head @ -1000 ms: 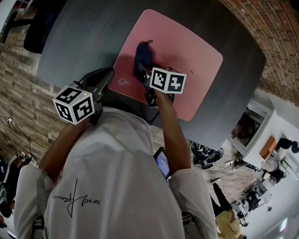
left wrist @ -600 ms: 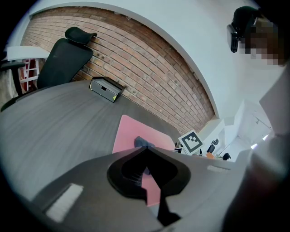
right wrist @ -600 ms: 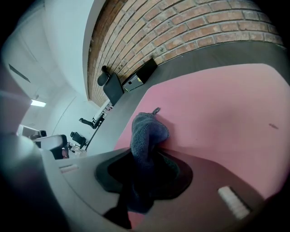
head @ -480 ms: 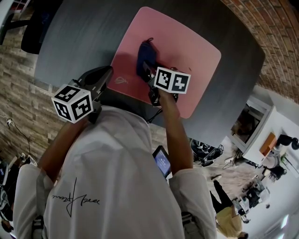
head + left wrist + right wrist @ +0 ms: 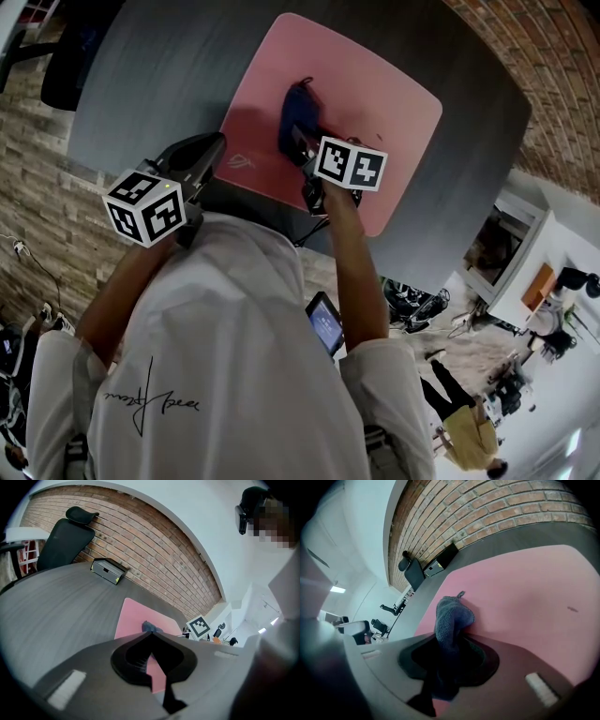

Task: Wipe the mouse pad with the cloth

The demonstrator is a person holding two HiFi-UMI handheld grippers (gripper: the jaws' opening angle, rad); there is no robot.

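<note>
Near the top middle of the head view, a pink mouse pad (image 5: 375, 84), flat on a dark grey table (image 5: 159, 75). On the left half of the mouse pad, a dark blue cloth (image 5: 298, 105), bunched up and touching the pink. Pinched at its near end by the right gripper (image 5: 302, 148), jaws closed tight on it. Easier to see in the right gripper view: cloth (image 5: 450, 616) squeezed between the two jaws of the right gripper (image 5: 449, 651), free end poking out and folded down onto the mouse pad (image 5: 525, 597), with a little loop at the tip. Lower part of the cloth lost in the dark hollow between the jaws. In the head view, most of that gripper covered by its marker cube (image 5: 352, 162), so jaws hard to make out there. At the left of the head view, the left gripper (image 5: 217, 142), just beside the near left corner of the mouse pad; touching the table or not, cannot tell. In the left gripper view, the left gripper (image 5: 151, 637) with jaws pressed together at the tips, nothing held, and part of the mouse pad (image 5: 133, 616) hidden behind them. Across the bottom of the head view, a white shirt (image 5: 234, 375), covering the near edge of the table. Beside the right arm, a small phone screen (image 5: 325, 326) peeking out. At the upper right, a brick wall (image 5: 553, 66), cut off by the frame. Far back in the left gripper view, a black chair (image 5: 68, 534) and a small dark box (image 5: 108, 570) on the table, too small to make out.
</note>
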